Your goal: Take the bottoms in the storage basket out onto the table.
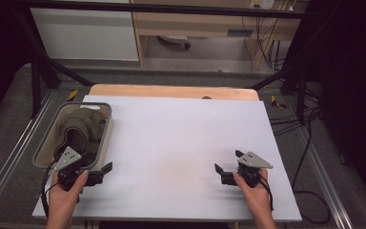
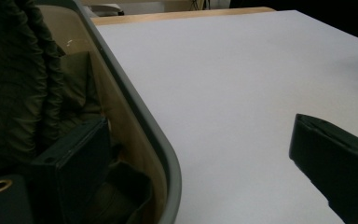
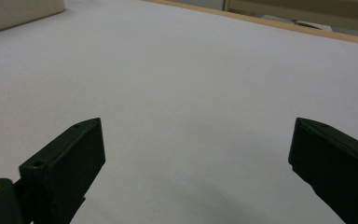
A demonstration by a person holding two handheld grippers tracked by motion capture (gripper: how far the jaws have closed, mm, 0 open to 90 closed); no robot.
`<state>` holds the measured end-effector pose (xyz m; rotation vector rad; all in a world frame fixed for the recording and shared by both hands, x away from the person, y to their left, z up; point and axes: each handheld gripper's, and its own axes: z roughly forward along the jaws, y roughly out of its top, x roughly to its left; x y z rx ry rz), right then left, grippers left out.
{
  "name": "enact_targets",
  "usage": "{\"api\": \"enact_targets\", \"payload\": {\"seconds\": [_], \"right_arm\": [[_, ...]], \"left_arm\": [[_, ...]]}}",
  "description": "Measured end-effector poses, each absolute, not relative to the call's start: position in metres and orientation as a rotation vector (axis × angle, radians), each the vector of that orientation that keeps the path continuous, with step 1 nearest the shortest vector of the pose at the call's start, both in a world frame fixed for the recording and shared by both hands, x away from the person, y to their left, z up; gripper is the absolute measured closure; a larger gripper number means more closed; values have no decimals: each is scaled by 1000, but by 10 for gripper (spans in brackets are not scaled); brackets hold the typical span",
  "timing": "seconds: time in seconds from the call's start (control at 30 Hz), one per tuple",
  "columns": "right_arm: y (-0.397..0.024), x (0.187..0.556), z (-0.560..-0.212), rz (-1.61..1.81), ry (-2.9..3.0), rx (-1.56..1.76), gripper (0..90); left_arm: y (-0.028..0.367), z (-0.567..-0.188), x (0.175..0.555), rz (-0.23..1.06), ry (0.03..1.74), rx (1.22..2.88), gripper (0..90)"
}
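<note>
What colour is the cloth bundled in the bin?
Dark olive green. The cloth shows best in the left gripper view, inside the grey-rimmed bin.

The left hand-held gripper [image 1: 100, 168] is sitting at about eight o'clock, jaws spread wide, gripped by the person's left hand [image 1: 66, 188]. The right hand-held gripper [image 1: 228, 161] is resting at four o'clock, jaws gaping, held by the right hand [image 1: 250, 187].

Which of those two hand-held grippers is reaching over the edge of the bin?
The left hand-held gripper: one jaw sits inside the grey bin, the other outside. The right hand-held gripper stands over bare white table.
</note>
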<state>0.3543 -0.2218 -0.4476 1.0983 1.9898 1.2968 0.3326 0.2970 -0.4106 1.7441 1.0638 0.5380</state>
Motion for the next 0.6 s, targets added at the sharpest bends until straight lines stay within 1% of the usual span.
{"api": "enact_targets", "payload": {"seconds": [0.27, 0.43, 0.6], "right_arm": [[-220, 354, -448, 1270, 2011, 1089, 42], [-218, 355, -450, 1234, 2046, 1075, 41], [-216, 354, -451, 1215, 2063, 1069, 37]], "left_arm": [[293, -405, 329, 578, 1059, 1709, 53], [278, -397, 327, 585, 1014, 1753, 45], [275, -386, 329, 574, 999, 1705, 59]]}}
